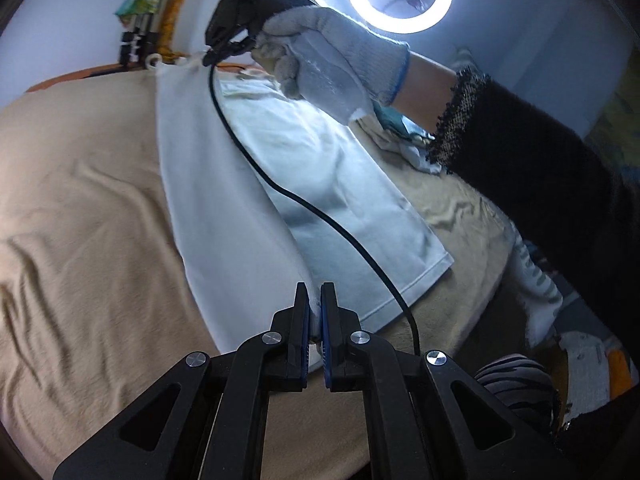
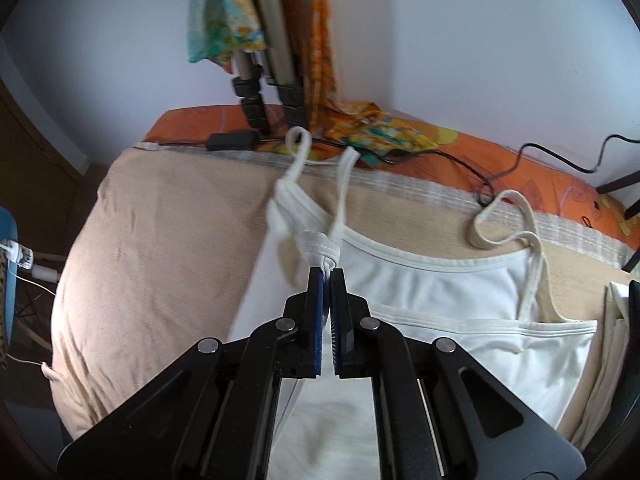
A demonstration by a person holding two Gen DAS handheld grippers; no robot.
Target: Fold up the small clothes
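Two grippers pinch one white camisole (image 2: 432, 304), which lies spread on a beige blanket (image 2: 160, 248) over the bed, its thin straps (image 2: 516, 220) trailing toward the far edge. The left gripper (image 1: 316, 312) is clamped on the near hem corner, a bit of white fabric showing between its blue pads, while the right gripper (image 2: 330, 280) is clenched on a bunched piece of the banded neckline at the far left of the garment, lifting that side so it begins to fold over the rest. In the left wrist view the gloved right hand (image 1: 320, 52) holds its tool above the cloth, with a black cable (image 1: 304, 204) drooping across it. The fabric looks light, thin and limp, probably stretchy knit, so it will likely sag and crease between the two holds and slide easily on the blanket. Hemmed edges and the bound neckline seem the firmest places to grip; the straps are too loose to steer by.
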